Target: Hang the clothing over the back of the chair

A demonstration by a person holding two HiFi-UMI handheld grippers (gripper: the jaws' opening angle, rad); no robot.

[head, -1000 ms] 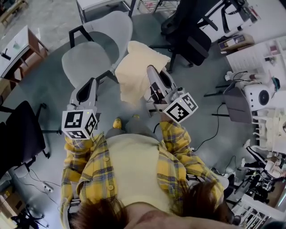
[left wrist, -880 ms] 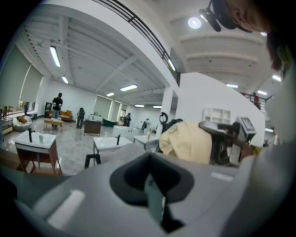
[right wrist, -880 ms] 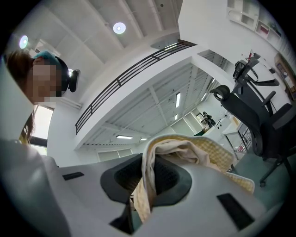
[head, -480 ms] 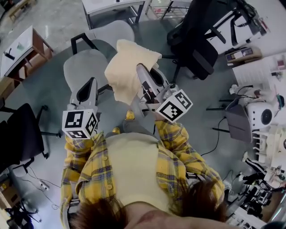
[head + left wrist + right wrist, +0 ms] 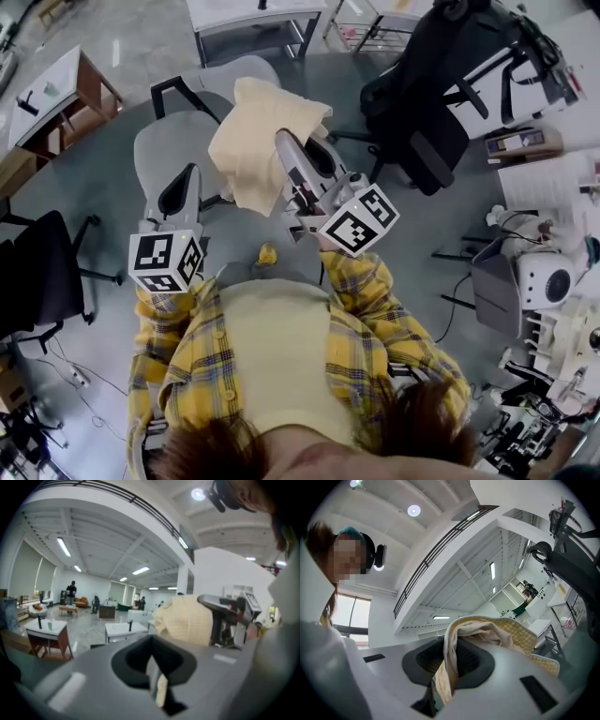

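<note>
A pale yellow piece of clothing (image 5: 246,141) hangs bunched from my right gripper (image 5: 286,150), which is shut on a fold of it. In the right gripper view the cloth (image 5: 506,632) spills out of the closed jaws of the right gripper (image 5: 445,663). The garment hovers over the grey chair (image 5: 169,145), across its seat and back. My left gripper (image 5: 192,172) is held out over the chair's seat, left of the cloth and apart from it. In its own view the left gripper (image 5: 152,658) looks shut, and the clothing (image 5: 185,620) shows ahead to the right.
A black office chair (image 5: 417,122) stands right of the grey one, and another black chair (image 5: 37,272) is at the left. A white table (image 5: 258,14) is behind, a wooden desk (image 5: 56,89) at far left. Cables and white equipment (image 5: 539,202) lie right.
Both grippers have moved forward toward the grey chair. The right one carried the clothing leftward, so it now overlaps the chair's seat and back.
</note>
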